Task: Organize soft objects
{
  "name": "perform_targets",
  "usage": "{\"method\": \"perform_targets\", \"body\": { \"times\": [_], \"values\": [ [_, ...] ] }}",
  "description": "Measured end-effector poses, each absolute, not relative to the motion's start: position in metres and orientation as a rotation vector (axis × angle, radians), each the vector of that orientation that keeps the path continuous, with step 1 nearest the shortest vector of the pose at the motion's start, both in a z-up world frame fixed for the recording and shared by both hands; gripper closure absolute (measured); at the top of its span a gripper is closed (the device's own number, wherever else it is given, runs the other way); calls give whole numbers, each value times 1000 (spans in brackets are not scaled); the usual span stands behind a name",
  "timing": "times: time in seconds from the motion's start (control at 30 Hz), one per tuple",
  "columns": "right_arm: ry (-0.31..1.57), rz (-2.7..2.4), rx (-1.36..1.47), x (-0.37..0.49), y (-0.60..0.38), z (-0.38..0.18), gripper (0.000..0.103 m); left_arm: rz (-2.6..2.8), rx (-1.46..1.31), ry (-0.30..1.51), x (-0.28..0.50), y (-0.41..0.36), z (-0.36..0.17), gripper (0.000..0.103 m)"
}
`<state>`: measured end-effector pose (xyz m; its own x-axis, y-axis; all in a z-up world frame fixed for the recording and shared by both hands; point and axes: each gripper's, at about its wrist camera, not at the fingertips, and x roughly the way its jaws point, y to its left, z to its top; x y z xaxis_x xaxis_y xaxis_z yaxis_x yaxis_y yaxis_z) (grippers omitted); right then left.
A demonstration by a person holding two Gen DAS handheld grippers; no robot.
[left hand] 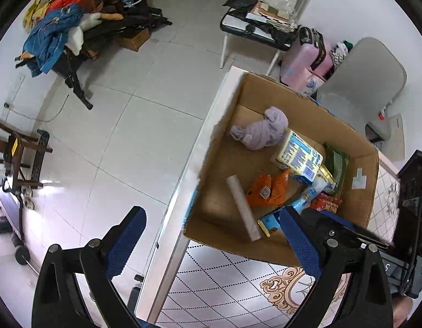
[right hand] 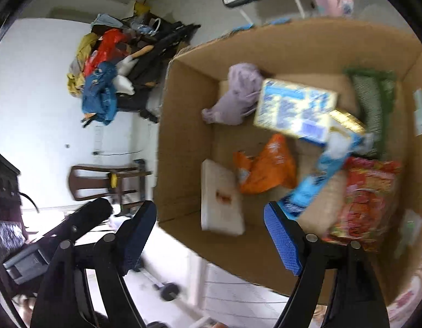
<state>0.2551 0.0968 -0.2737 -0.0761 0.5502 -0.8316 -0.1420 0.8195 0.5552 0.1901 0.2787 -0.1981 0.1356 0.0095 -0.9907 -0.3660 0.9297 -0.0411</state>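
Cardboard box (left hand: pixel 219 164) at the table's (left hand: pixel 211 278) corner, holding a lilac cloth (left hand: pixel 261 132) near its far-left corner, long axis apparently toward that corner; left gripper (left hand: pixel 211 235) and right gripper (right hand: pixel 211 232) hover spread, empty.

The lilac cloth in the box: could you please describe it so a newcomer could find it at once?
Look in the open cardboard box on the table. At its far end lies the lilac cloth, beside a yellow-and-blue carton. It is the only crumpled fabric among printed packets.
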Motion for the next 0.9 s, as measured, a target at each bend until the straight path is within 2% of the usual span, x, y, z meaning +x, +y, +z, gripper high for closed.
{"method": "perform_targets", "body": {
  "times": [0.27, 0.33, 0.63, 0.9],
  "values": [
    [1468, 350, 108, 240, 41, -251, 17, 187, -224, 1410, 188, 229, -200, 3],
    [1455, 272, 52, 235, 29, -246, 14, 162, -210, 1408, 187, 218, -199, 3],
    [1404, 100, 7, 211, -16, -227, 6, 111, -161, 1385, 174, 188, -193, 3],
    [1359, 76, 11, 188, -23, -203, 4, 103, -104, 1343, 163, 178, -180, 3]
  ]
}}
